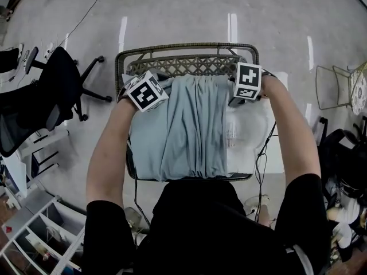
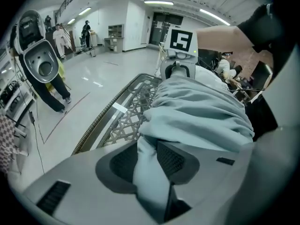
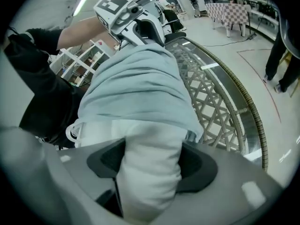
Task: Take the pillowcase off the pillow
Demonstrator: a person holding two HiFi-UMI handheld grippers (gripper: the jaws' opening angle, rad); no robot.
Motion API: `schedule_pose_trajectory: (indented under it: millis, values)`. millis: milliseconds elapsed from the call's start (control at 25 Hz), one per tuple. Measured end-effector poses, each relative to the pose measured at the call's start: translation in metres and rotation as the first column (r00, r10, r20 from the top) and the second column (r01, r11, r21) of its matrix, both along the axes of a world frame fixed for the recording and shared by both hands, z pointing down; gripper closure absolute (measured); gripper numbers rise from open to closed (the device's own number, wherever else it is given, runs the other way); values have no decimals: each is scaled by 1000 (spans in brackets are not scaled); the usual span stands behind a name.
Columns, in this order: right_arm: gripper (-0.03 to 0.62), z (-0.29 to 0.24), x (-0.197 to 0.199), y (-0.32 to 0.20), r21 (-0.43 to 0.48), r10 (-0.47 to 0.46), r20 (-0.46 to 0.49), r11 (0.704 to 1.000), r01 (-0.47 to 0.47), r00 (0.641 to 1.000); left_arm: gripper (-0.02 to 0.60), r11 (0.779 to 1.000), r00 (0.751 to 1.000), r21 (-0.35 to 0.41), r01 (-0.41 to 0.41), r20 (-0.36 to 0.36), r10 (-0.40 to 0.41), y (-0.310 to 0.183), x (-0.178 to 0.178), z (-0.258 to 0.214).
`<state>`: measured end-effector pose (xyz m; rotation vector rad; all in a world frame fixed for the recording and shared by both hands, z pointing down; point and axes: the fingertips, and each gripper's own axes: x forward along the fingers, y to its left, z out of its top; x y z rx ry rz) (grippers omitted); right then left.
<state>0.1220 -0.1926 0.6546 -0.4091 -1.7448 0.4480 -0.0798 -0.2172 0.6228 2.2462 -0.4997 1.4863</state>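
Not even halfway imo: the blue pillowcase (image 1: 183, 125) still covers most of the pillow (image 1: 249, 133) on the wicker chair (image 1: 189, 66), only the white right end is bare, with the left hand-held gripper (image 2: 152, 165) pinching case fabric and the right hand-held gripper (image 3: 150, 172) clamped on bare pillow.
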Motion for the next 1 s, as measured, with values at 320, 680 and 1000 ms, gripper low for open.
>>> schedule_pose_trajectory:
  millis: [320,680,1000]
  values:
    - [381,-59,12,27,-8,46,59,999,-46,997,572,986,979,37,-160,136,154,26,0,-34]
    - [384,-138,16,59,163,-48,79,986,34,996,563,975,980,127,-182,105,170,65,-12,-120]
    - [402,-181,12,86,274,-114,77,958,89,991,354,965,970,114,-237,90,227,75,-12,-155]
